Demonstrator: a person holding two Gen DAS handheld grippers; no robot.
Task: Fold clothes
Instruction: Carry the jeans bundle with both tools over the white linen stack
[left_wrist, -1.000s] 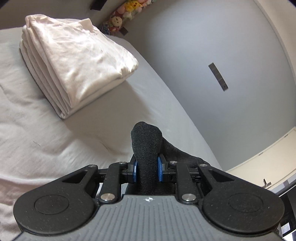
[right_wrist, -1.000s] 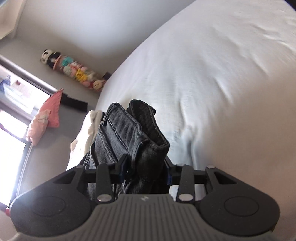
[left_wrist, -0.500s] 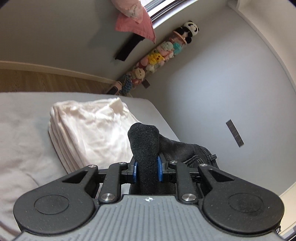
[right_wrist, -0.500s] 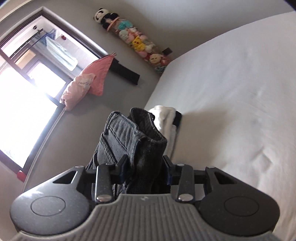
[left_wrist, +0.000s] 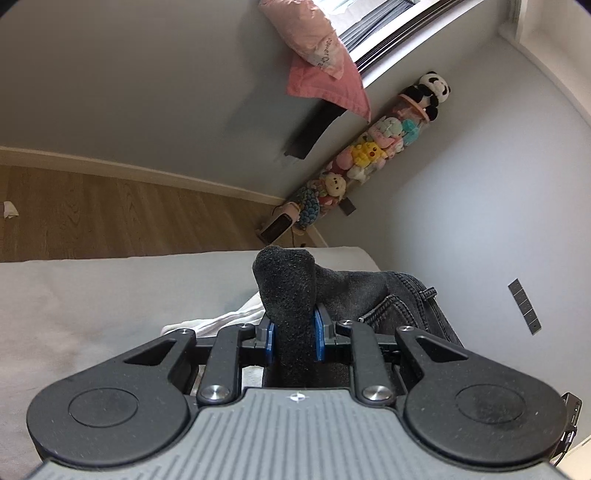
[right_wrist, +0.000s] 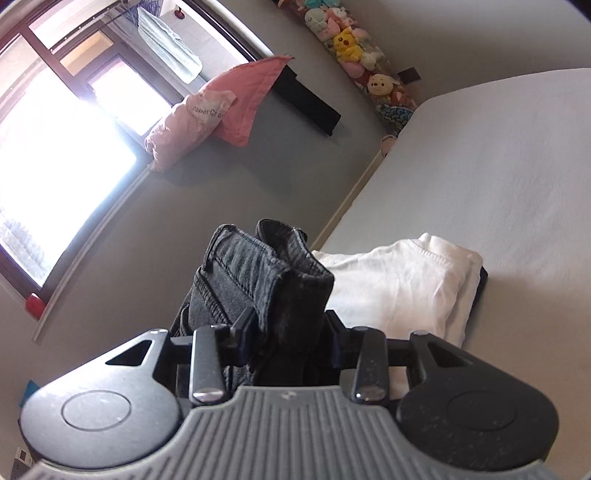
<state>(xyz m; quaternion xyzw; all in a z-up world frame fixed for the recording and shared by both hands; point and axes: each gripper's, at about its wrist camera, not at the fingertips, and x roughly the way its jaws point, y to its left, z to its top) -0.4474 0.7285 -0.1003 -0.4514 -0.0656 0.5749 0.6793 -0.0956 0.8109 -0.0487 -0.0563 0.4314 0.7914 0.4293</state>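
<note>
My left gripper is shut on a thick fold of dark grey jeans, which stick up between the blue pads and trail off to the right. My right gripper is shut on the waistband end of the same jeans. Both hold the jeans above the bed. A folded white garment stack lies on the sheet just beyond my right gripper. In the left wrist view only a sliver of the white stack shows beside the jeans.
The bed's far edge meets wooden floor. A column of plush toys stands in the wall corner. A pink cushion and cloth lie on the window sill. Grey walls surround the bed.
Both grippers have tilted upward while carrying the jeans toward the white stack. The stack has slid from upper left to just under the left gripper, and the window and wall have come into view.
</note>
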